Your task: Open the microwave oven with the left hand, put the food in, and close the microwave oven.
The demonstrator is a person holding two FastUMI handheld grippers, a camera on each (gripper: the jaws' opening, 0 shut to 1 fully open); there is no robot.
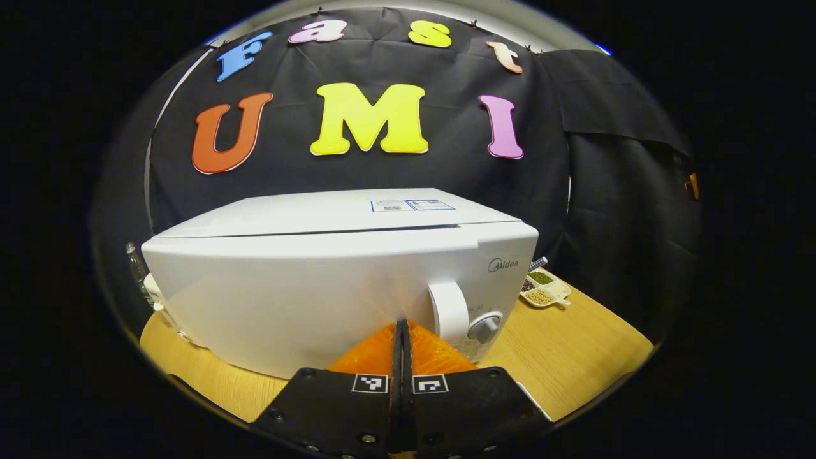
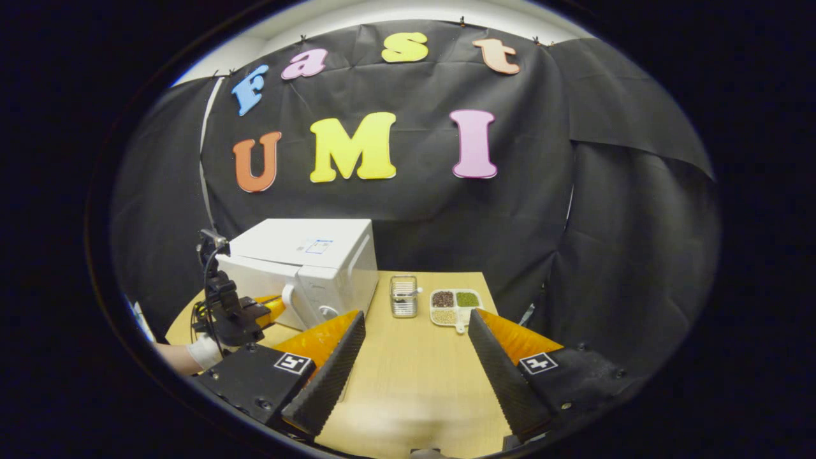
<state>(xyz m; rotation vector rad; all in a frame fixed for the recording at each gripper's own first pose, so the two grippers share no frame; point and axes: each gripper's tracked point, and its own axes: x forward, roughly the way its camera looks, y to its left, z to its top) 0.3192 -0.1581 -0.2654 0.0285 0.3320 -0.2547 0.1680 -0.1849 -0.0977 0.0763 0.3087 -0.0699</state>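
Left gripper (image 1: pixel 402 326) clenched empty, just before the closed microwave oven (image 1: pixel 331 280).
Right gripper (image 2: pixel 414 322) released wide; a divided food tray (image 2: pixel 454 306) lies ahead.

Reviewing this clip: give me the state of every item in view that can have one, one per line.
Microwave oven: door shut, upright on the table.
Left hand-held gripper: fingers closed together, tips close to the microwave front, left of its handle.
Right hand-held gripper: open, nothing between its fingers.
Divided food tray: filled, flat on the table.
Clear container: upright on the table.
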